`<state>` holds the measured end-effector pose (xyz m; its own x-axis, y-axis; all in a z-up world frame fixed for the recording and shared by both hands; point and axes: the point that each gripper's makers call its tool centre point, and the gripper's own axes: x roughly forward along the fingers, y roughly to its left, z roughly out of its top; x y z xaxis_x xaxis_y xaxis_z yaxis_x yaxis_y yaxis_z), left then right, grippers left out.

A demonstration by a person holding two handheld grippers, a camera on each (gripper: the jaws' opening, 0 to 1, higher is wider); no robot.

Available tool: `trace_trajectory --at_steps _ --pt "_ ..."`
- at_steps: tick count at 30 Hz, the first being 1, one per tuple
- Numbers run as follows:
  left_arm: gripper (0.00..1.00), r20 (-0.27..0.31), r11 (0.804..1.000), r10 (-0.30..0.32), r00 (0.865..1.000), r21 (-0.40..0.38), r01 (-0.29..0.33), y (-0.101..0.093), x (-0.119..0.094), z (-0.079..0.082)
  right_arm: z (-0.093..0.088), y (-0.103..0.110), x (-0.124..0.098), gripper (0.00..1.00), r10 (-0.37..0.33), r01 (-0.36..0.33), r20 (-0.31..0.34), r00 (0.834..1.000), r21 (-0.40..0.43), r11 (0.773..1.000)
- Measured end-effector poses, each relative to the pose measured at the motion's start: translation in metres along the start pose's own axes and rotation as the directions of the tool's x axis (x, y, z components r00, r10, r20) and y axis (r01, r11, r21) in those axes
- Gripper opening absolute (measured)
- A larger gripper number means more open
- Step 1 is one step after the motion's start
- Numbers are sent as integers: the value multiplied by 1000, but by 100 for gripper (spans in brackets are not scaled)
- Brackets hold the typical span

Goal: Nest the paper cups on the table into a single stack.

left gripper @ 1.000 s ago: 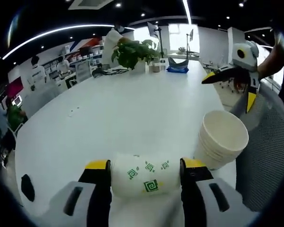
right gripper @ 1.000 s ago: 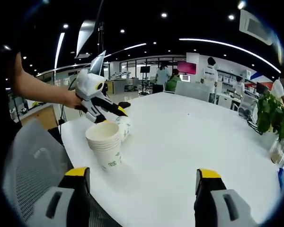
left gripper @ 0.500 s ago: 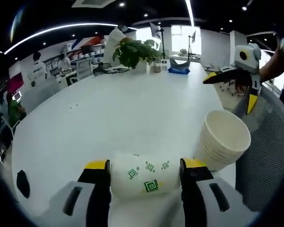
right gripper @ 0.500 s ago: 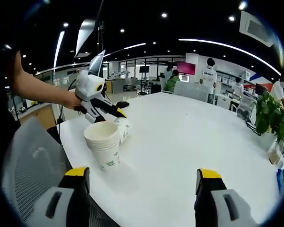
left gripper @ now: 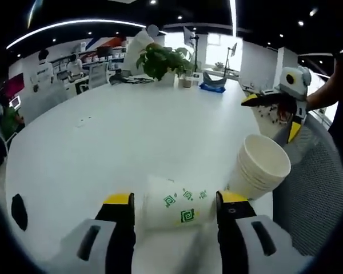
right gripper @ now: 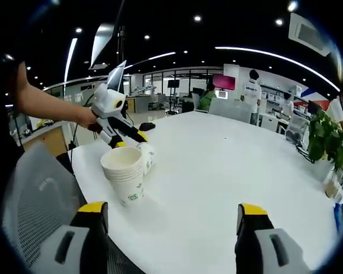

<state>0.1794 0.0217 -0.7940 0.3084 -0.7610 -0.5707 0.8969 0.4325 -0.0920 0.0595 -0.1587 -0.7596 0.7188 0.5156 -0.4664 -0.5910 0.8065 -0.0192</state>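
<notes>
Tabletop (left gripper: 131,131), white and round-edged, ran across both views. Mesh chair back (right gripper: 37,200) sat just off the tabletop edge nearest the stack of paper cups (left gripper: 257,171). Stack stood upright near that edge, rims up, green print low on the outer cup. Potted plant (left gripper: 163,57) was far across the tabletop from the stack, with a blue item beside it.

Left tool (left gripper: 174,208) was clamped on a single paper cup (left gripper: 177,202), held sideways between the yellow-tipped jaws, just beside the stack's base and to its left in the left gripper view. Cup white with green square marks. In the right gripper view the same cup showed touching or nearly touching the far side of the stack; cannot tell which.

Right tool (right gripper: 174,220) had jaws wide apart, nothing between them, over bare tabletop, well apart from the stack. Person's hand (right gripper: 88,119) gripped the left tool's body above the stack.
</notes>
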Motion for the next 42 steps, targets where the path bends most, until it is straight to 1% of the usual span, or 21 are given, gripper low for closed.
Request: trace_trajectory --at_steps 5,8,9,10,12,13,16,17,20,24,27,29,30,33,34,37,42 --pt "47 -9 999 -41 999 -27 40 4 -1 0 -1 -1 0 94 0 0 -1 1000 3 1000" --pt "42 4 995 -85 996 -51 85 8 -1 1 -3 -1 0 93 3 -3 -9 1000 2 1000" --pt "40 13 988 -124 992 -90 125 3 0 3 -3 -1 0 93 3 -3 -9 1000 1 1000" --pt "38 16 984 -136 991 -114 137 2 1 3 -3 -1 0 93 3 -3 -8 1000 1 1000" --pt "35 27 975 -169 985 -139 171 1 4 5 -3 -1 0 93 1 -1 -10 1000 3 1000" --pt "33 28 968 -190 981 -163 192 -2 4 5 -3 -1 0 93 0 0 -11 1000 3 1000" --pt "27 15 947 -244 970 -210 242 -12 3 4 -4 -2 0 93 -5 5 -14 1000 1 1000" --pt "24 12 946 -253 967 -204 251 -14 3 3 -4 -3 0 93 -6 6 -15 1000 1 1000" --pt "17 2 947 -258 966 -198 253 -15 2 1 -5 -3 0 92 -7 7 -19 1000 -1 1000" --pt "13 19 938 -261 965 -230 258 -13 -2 0 -6 -2 1 91 -6 6 -28 1000 -7 1000" --pt "8 65 921 -271 960 -272 278 -14 -9 6 -7 -2 1 91 -6 6 -32 999 -9 1000" --pt "3 78 913 -289 954 -277 300 -19 -14 9 -8 -2 1 91 -6 6 -34 999 -11 1000" --pt "0 86 912 -293 952 -274 305 -20 -16 11 -8 -2 1 91 -6 6 -36 999 -12 1000" --pt "0 92 917 -282 955 -266 296 -21 -20 13 -9 -2 1 91 -4 4 -38 999 -14 1000" --pt "0 87 915 -288 954 -270 301 -23 -22 12 -9 -2 1 91 -3 3 -37 999 -13 1000" --pt "0 73 926 -277 958 -246 286 -25 -24 10 -9 -2 1 91 0 -1 -35 999 -12 1000" --pt "0 69 936 -258 964 -228 267 -26 -30 12 -7 0 1 91 8 -8 -29 1000 -9 1000"
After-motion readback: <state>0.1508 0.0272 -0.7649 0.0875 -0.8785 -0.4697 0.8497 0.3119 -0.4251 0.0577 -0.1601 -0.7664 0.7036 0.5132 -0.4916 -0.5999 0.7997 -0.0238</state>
